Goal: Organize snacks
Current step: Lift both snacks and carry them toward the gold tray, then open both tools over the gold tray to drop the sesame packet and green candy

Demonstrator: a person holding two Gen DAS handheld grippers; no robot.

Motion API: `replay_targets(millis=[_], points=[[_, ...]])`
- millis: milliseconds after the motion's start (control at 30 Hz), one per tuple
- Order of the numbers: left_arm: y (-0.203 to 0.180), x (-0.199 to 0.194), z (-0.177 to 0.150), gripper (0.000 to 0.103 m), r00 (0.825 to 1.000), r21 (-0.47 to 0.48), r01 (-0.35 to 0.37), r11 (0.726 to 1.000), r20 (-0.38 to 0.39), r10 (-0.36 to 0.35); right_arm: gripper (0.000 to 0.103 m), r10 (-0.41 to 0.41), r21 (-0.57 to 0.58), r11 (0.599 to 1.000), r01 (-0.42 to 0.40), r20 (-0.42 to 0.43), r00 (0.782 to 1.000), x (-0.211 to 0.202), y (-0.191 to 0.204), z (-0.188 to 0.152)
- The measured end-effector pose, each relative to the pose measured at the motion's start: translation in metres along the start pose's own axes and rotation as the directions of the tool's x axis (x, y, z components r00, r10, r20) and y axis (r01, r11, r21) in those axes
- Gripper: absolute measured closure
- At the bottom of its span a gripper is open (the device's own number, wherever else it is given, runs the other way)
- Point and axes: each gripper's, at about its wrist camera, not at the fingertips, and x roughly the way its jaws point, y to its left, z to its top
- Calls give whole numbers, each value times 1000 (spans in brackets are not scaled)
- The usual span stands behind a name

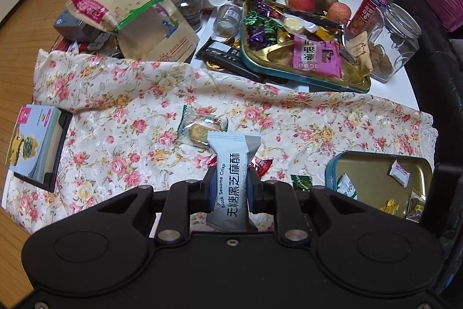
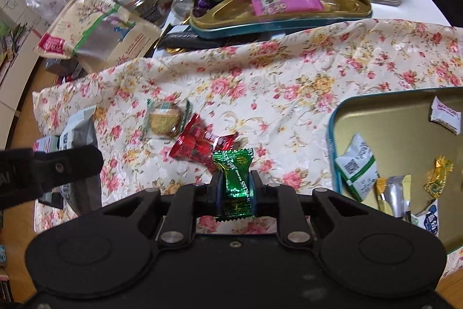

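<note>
Left tool (image 1: 231, 187) pinches a grey-and-white sesame crisp packet (image 1: 233, 164) at mid-length, blue pads pressed to both sides; the packet stands upright between the fingers, its top flaring above the tips, raised clear of the floral cloth (image 1: 144, 106) on the tabletop. Right tool (image 2: 235, 187) is clamped on a green foil candy (image 2: 235, 175), wrapper ends sticking out above & below the pads, also lifted off the cloth.

Just beyond the left tool's tips, a round biscuit in clear wrap (image 1: 199, 129) lies on the cloth; red wrappers (image 1: 260, 164) peek out from behind the packet. In the right wrist view the same biscuit sits left of a red-wrapped sweet (image 2: 196, 144), which lies just ahead of the green candy.

Near tin (image 2: 332, 135), teal rim w/ gold interior, rests on the cloth at right of both tools; inside it are a white candy (image 2: 445, 115), a white-and-green sachet (image 2: 358, 167), a gold sweet (image 2: 438, 173) & a few more packets. Far tin (image 1: 303, 74) at the cloth's back edge holds purple & green foil sweets plus a pink packet (image 1: 315, 54). Behind: jars, apples, a kraft paper pouch (image 1: 136, 16). A booklet (image 1: 37, 141) lies at the cloth's left edge.
</note>
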Motion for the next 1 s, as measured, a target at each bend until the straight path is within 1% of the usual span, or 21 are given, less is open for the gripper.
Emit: replay_targets(millis=[167,267,500,700,1000], points=[[-20,8,-3,76,1000,37,-5,999,-16,5,83,-18,41,999,17,24,1000,-9,-23,3],[-36,15,-6,76,999,69,-22,997,-29,24,83,-37,56,998,34,37,999,-14,-35,4],[-69,25,-15,76,998,139,-40,990,-39,46,83,-55,112,993,48,63,996,-27,-66,4],[-96,37,-24,76,997,192,-58,980,-47,68,83,-88,160,984,74,80,993,-37,-93,1],[-131,48,-32,76,997,248,-31,968,-63,48,83,-124,279,956,88,113,986,-56,-144,4]])
